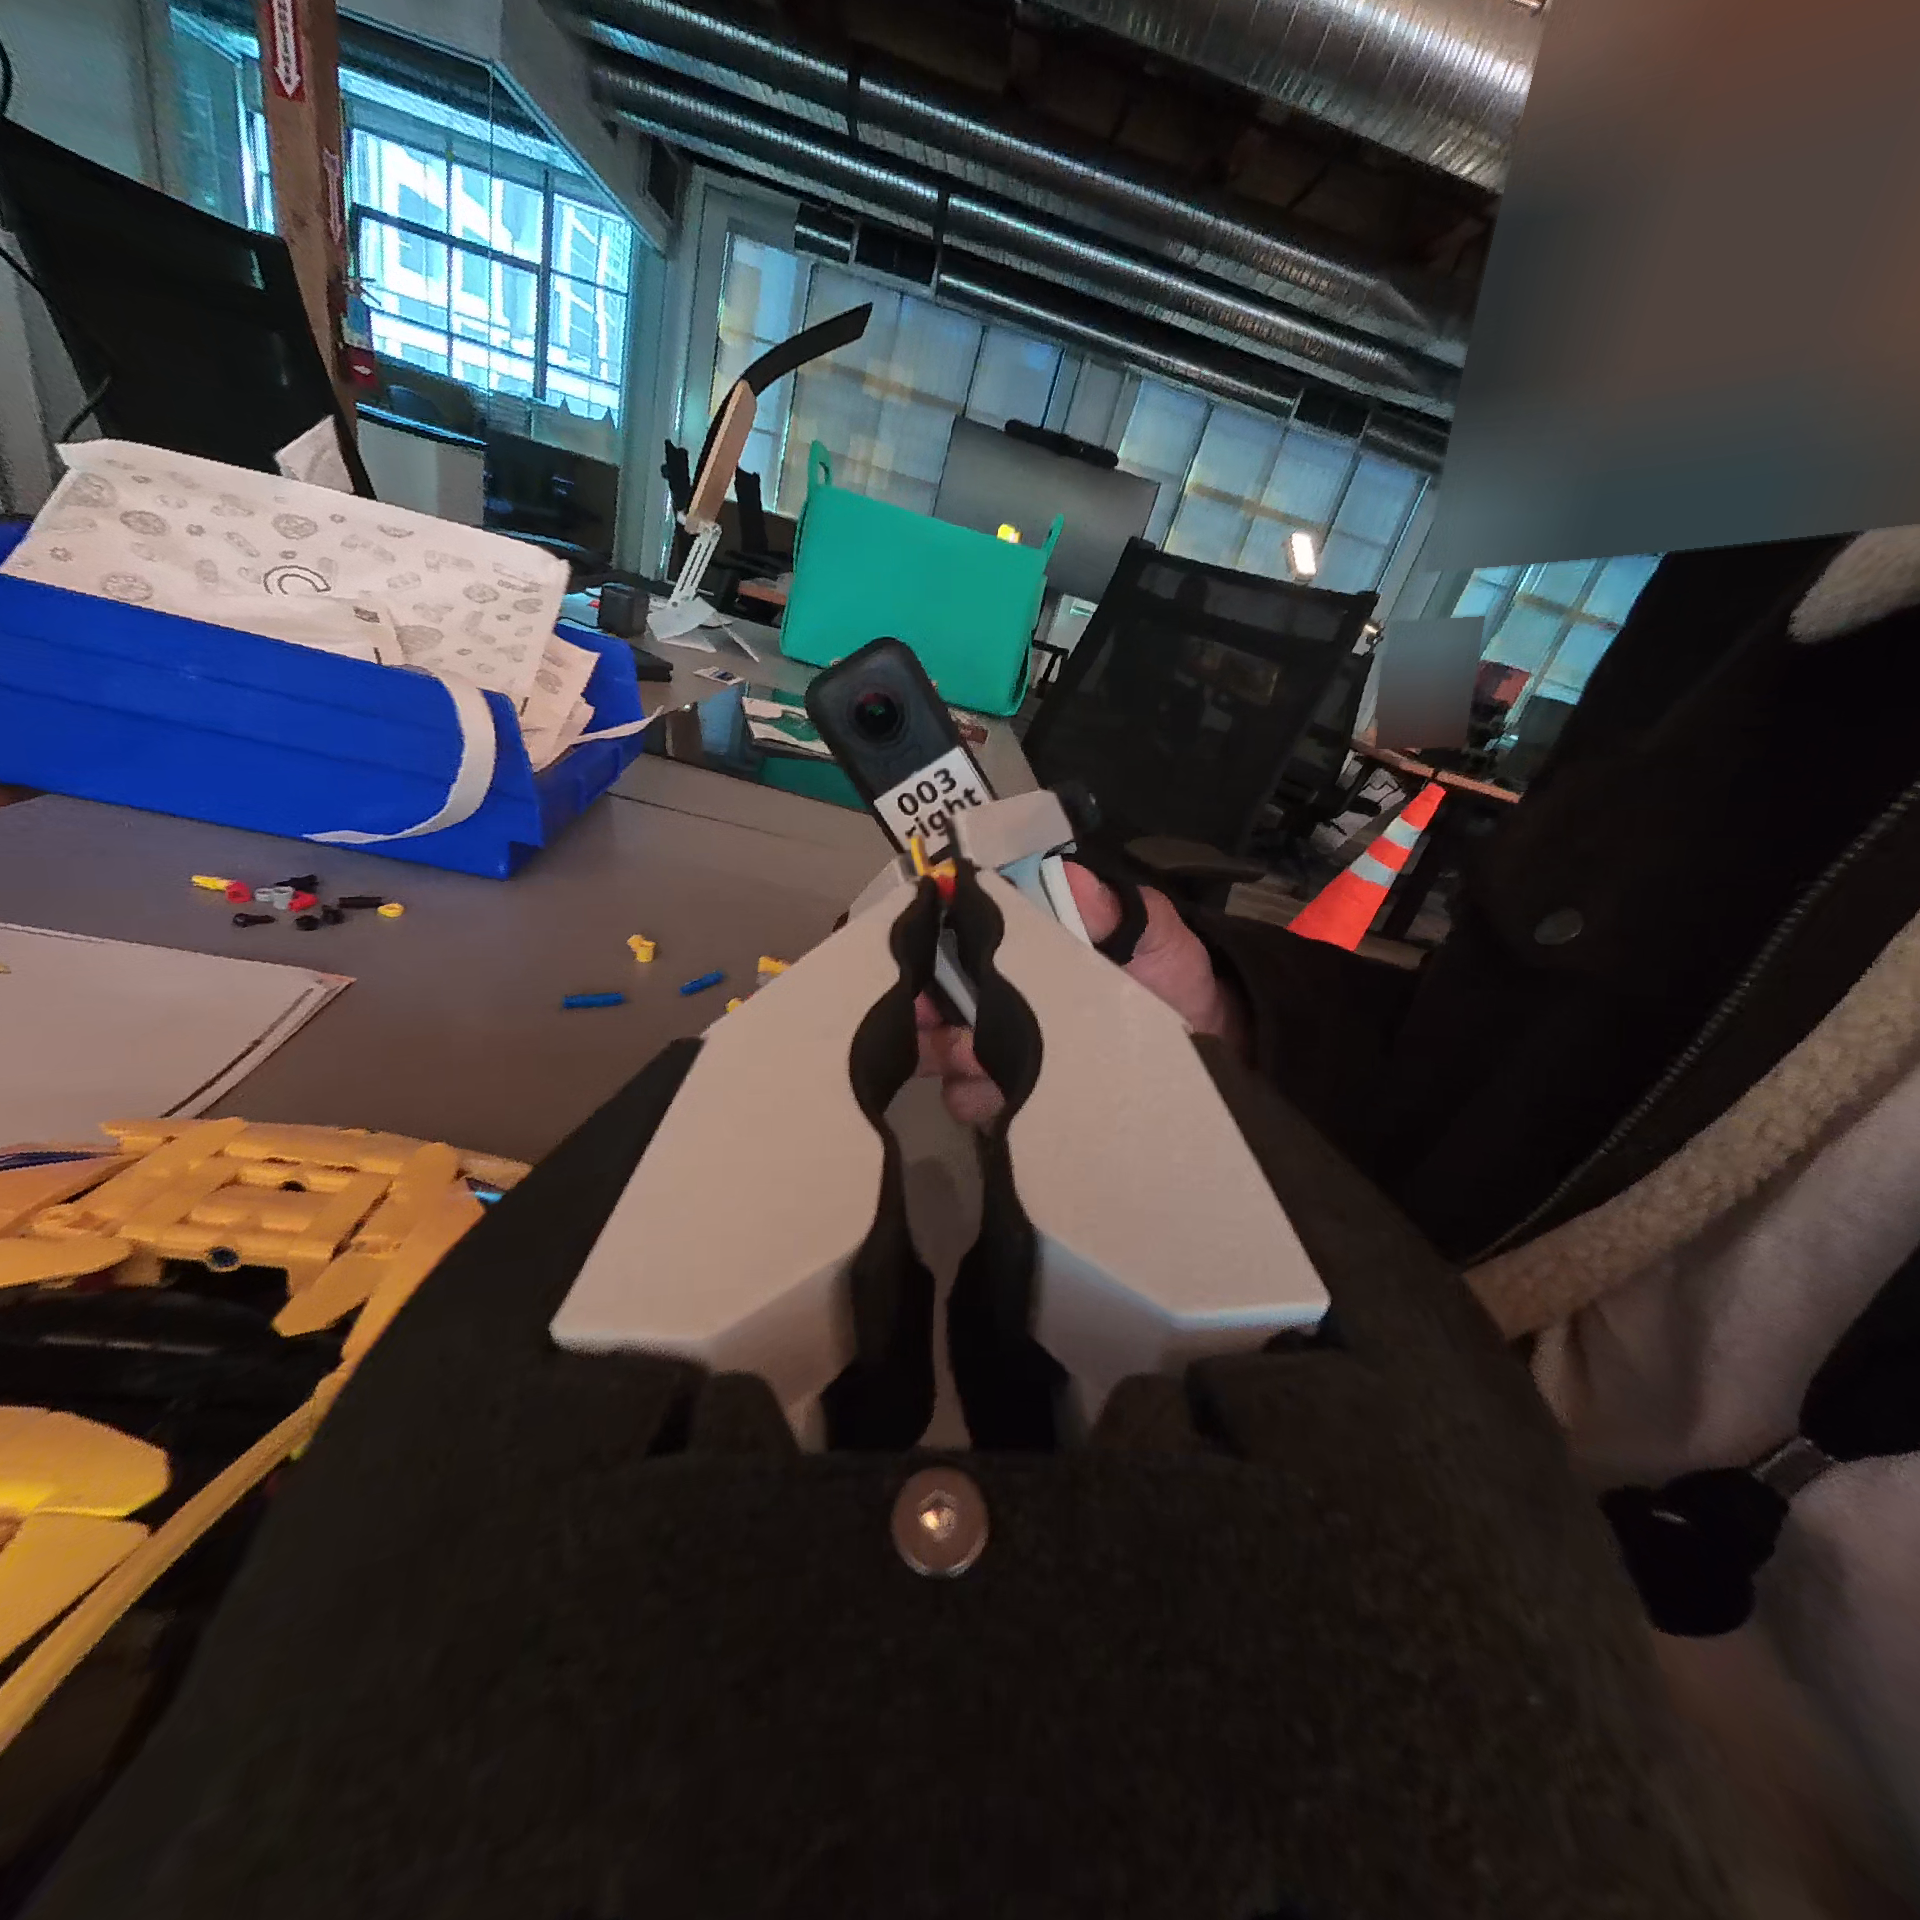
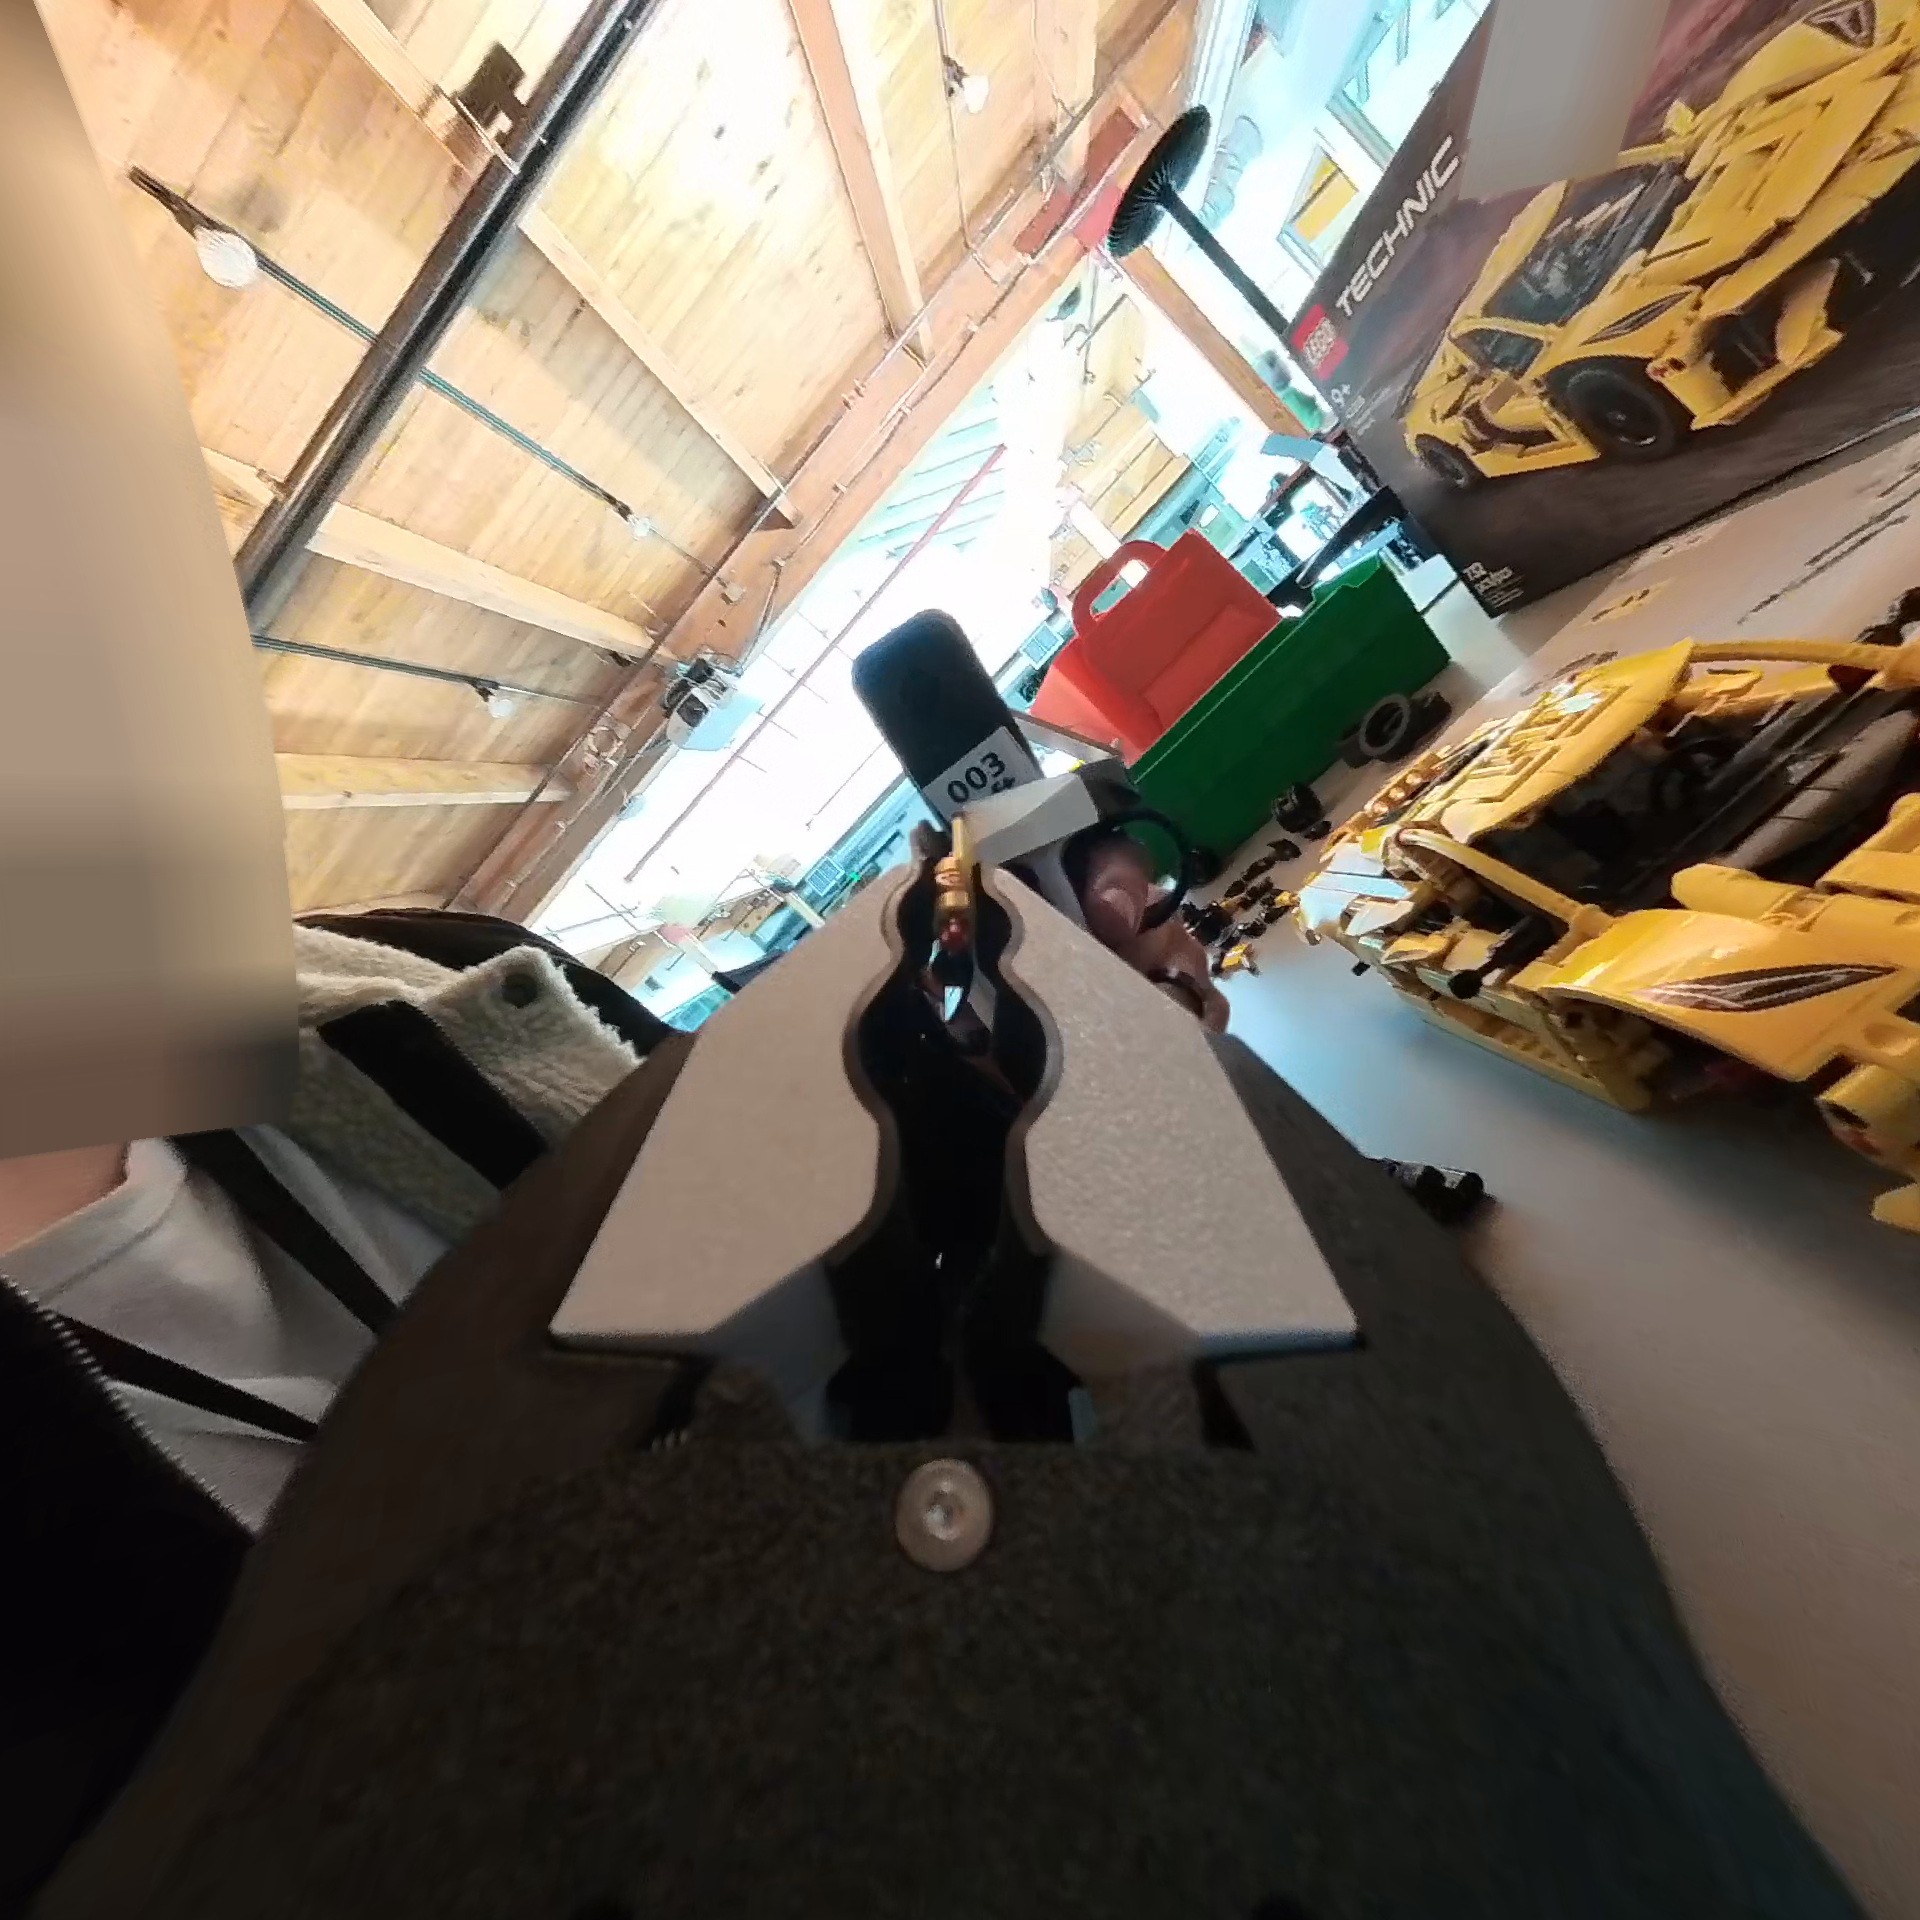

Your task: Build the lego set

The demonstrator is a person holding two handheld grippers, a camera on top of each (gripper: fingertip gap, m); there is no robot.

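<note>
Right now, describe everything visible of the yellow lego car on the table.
The yellow lego car looks like plastic, part-built from angular panels, with dark inner parts exposed through gaps and a thin curved yellow piece arching over its top. It rests on the pale table, apart from both grippers. Small dark pieces lie beside it; a green bin stands behind.

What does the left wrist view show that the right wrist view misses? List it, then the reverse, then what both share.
Only the left wrist view: a blue bin with printed paper bags, a teal bag, an orange cone, loose small pieces.

Only the right wrist view: the set's box, a green bin, a red bag.

Both: the yellow car model, and the left gripper and right gripper meeting on a small yellow-and-red piece.
</note>
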